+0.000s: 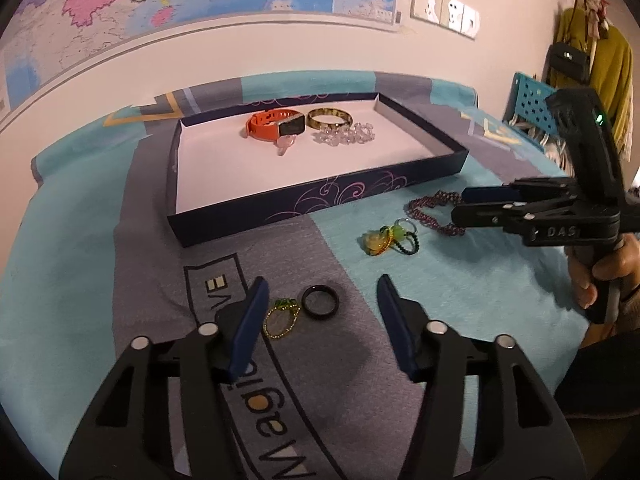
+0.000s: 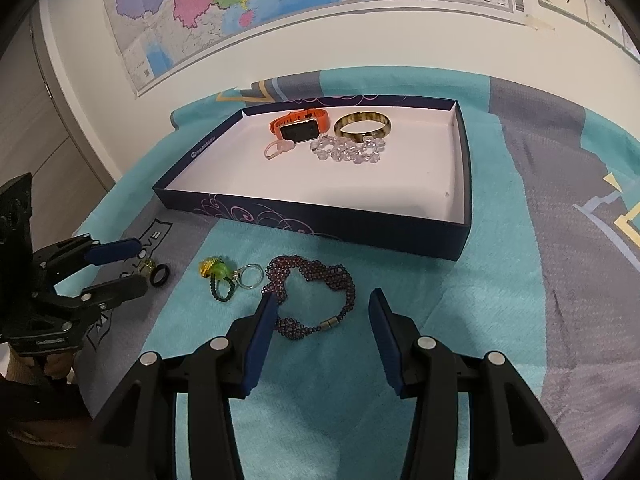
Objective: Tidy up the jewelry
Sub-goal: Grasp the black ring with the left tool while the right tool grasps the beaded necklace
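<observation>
A dark blue tray (image 1: 320,200) (image 2: 320,220) holds an orange watch (image 1: 272,124) (image 2: 300,124), a brown bangle (image 1: 330,119) (image 2: 362,127), a clear bead bracelet (image 1: 346,134) (image 2: 348,150) and a small pink piece (image 2: 276,148). My left gripper (image 1: 320,292) (image 2: 120,268) is open, low over a black ring (image 1: 320,300) (image 2: 159,274) and a gold-green ring (image 1: 282,316). My right gripper (image 2: 320,304) (image 1: 460,202) is open around a purple bead bracelet (image 2: 312,288) (image 1: 434,212).
A yellow-green charm with rings (image 1: 390,238) (image 2: 224,276) lies on the cloth between the grippers. The cloth-covered table (image 2: 520,280) meets a wall with a map (image 2: 240,0). A blue pegboard (image 1: 532,104) and hanging clothes (image 1: 600,56) stand at the right.
</observation>
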`<state>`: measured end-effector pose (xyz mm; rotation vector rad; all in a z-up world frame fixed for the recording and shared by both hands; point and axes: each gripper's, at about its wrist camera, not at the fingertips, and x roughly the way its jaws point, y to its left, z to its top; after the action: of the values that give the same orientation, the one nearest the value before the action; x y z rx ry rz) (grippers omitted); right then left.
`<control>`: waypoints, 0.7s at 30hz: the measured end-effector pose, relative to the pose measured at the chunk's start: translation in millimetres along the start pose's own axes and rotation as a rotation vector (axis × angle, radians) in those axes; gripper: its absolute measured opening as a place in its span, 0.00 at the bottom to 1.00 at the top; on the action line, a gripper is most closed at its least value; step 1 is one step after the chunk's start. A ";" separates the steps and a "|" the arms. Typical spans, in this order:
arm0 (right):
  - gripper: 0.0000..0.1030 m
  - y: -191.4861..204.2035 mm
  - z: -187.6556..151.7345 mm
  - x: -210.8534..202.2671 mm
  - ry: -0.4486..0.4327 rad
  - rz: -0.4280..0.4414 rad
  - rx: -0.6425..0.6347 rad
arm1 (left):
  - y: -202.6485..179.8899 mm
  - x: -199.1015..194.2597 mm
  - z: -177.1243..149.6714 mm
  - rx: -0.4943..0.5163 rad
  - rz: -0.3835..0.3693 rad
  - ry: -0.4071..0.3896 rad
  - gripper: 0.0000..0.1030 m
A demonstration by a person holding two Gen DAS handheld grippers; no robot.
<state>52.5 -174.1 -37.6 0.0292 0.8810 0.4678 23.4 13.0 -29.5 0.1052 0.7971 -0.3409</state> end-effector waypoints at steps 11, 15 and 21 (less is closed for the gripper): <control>0.49 3.7 0.2 3.0 0.008 0.005 -0.015 | -11.1 20.2 0.6 0.078 -0.003 0.072 0.35; 0.49 2.7 0.2 2.9 0.008 0.009 -0.016 | -8.1 18.8 -1.8 0.073 -0.007 0.082 0.30; 0.49 3.5 0.0 3.4 0.007 0.005 -0.017 | -4.3 16.6 -3.0 0.057 -0.006 0.087 0.27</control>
<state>53.0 -169.6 -39.4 0.0145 0.8836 0.4803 30.6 5.3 -43.3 0.1724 0.8740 -0.3666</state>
